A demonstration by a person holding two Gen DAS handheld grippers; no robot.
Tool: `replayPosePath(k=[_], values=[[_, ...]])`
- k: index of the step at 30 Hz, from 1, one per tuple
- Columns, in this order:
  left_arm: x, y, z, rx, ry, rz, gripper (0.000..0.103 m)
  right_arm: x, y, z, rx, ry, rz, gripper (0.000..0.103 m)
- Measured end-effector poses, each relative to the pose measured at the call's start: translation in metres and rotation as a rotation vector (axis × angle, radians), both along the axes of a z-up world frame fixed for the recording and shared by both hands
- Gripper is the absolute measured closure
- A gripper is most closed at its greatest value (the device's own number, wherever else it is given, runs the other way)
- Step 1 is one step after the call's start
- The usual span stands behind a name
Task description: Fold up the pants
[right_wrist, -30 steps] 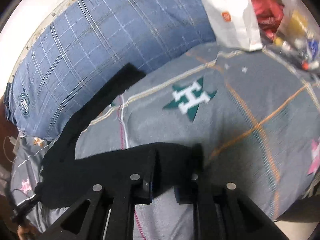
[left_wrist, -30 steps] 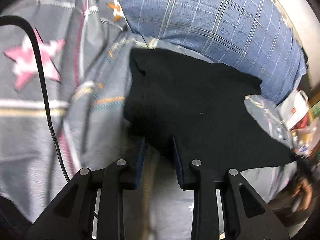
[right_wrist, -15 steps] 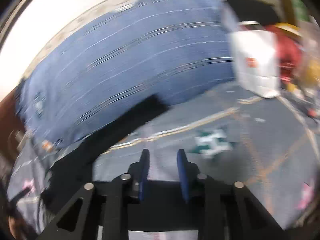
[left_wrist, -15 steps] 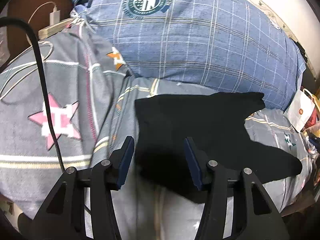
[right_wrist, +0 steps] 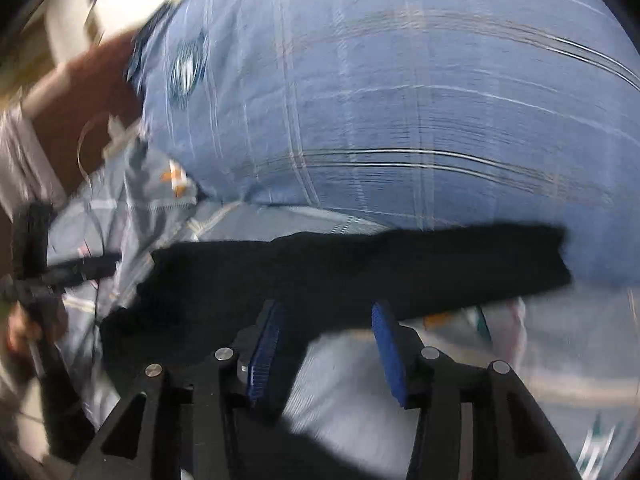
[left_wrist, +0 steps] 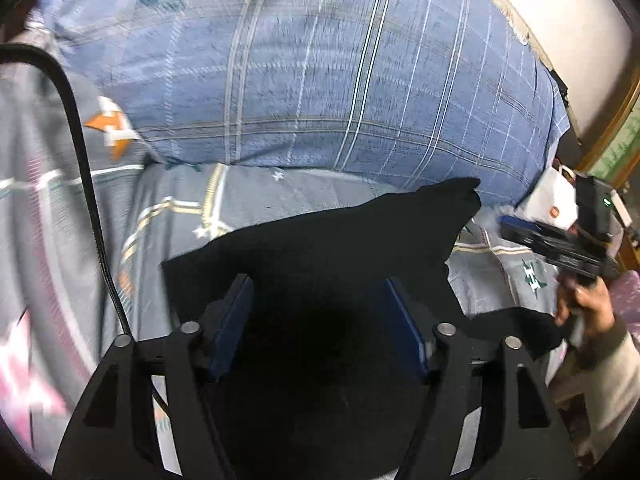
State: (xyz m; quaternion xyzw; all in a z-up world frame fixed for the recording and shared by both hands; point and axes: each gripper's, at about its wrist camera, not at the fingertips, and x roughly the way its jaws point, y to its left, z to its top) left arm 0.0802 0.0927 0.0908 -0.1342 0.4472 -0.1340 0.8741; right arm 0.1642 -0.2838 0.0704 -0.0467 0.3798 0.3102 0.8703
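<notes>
Black pants (left_wrist: 344, 248) lie flat on the grey patterned bedsheet (left_wrist: 240, 196), in front of a big blue plaid pillow. My left gripper (left_wrist: 320, 312) hovers over their near part, its jaws opening, with cloth below but nothing pinched by the blue pads. In the right wrist view the pants (right_wrist: 360, 264) stretch across the middle as a long dark band. My right gripper (right_wrist: 326, 316) sits just before their near edge, jaws opening and free of the cloth. Each view shows the other hand-held gripper: right (left_wrist: 560, 240), left (right_wrist: 60, 272).
The blue plaid pillow (left_wrist: 340, 80) fills the far side of the bed, against a pale wall (left_wrist: 560, 20). A black cable (left_wrist: 86, 168) runs down the left. A white bag (left_wrist: 554, 200) lies at the far right. A person's hand and sleeve (left_wrist: 592, 320) are at the right.
Both grippers let go of the pants' edge and spread their jaws. The left drew back and rightwards over the cloth. The right swung quickly left and rolled, now facing the pillow.
</notes>
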Motion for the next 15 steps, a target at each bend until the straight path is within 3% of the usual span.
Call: replayPosePath(k=[3, 6, 12, 15], values=[[0.037, 0.004, -0.008, 0.031, 0.062, -0.067, 0.033, 0.039, 0.029, -0.010, -0.099, 0.018, 0.085, 0.057], [0.065, -0.001, -0.016, 0.071, 0.067, -0.163, 0.033, 0.075, 0.054, -0.024, -0.189, 0.035, 0.195, 0.057], [0.110, -0.014, -0.044, 0.114, 0.128, -0.281, 0.033, 0.110, 0.099, -0.043, -0.276, 0.052, 0.379, 0.054], [0.130, -0.023, -0.059, 0.154, 0.156, -0.326, 0.033, 0.121, 0.114, -0.058, -0.318, 0.106, 0.444, 0.054]])
